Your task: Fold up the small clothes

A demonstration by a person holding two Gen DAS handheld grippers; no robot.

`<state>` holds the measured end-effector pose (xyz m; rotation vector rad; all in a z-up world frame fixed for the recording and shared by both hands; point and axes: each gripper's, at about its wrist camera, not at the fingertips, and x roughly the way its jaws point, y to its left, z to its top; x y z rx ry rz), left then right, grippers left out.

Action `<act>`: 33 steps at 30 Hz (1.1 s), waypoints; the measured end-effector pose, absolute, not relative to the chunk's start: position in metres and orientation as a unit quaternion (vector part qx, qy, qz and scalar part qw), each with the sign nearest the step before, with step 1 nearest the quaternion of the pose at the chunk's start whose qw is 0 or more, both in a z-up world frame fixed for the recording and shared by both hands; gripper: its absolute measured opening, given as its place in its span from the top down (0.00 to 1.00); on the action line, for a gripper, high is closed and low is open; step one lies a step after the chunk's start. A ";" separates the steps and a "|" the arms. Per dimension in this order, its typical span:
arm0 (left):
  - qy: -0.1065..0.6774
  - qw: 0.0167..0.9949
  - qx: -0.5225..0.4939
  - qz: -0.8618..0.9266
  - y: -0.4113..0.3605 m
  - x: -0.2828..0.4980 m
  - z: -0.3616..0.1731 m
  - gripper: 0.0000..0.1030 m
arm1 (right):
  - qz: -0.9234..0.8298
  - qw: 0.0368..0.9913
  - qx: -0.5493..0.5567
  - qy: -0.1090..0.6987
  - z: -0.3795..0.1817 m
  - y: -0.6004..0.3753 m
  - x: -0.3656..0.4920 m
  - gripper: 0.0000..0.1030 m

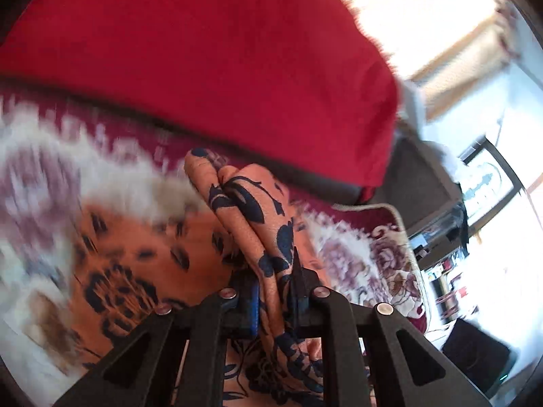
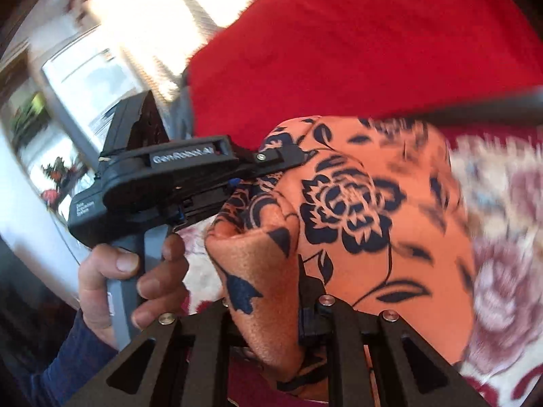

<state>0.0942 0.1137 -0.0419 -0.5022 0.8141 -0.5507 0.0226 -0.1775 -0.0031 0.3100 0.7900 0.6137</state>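
Orange floral garment (image 2: 390,203) | both grippers clamped on it | left gripper (image 2: 271,166) label "GenRobot.AI"

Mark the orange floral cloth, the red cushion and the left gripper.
orange floral cloth (image 2: 349,203), right wrist view, on the printed rose.
red cushion (image 1: 210,61), left wrist view, mid face.
left gripper (image 2: 271,162), right wrist view, at its tips, shut on the cloth.
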 end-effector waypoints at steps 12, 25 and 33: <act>0.470 0.818 -0.260 -0.205 0.169 0.118 -0.134 0.87 | 0.289 0.847 -0.001 0.446 -0.040 -0.082 0.022 0.85; 0.480 0.816 -0.239 -0.215 0.186 0.120 -0.144 0.87 | 0.273 0.853 -0.066 0.440 -0.044 -0.038 0.010 0.85; 0.466 0.822 -0.236 -0.228 0.182 0.117 -0.135 0.87 | 0.262 0.865 -0.085 0.418 -0.039 -0.017 -0.011 0.82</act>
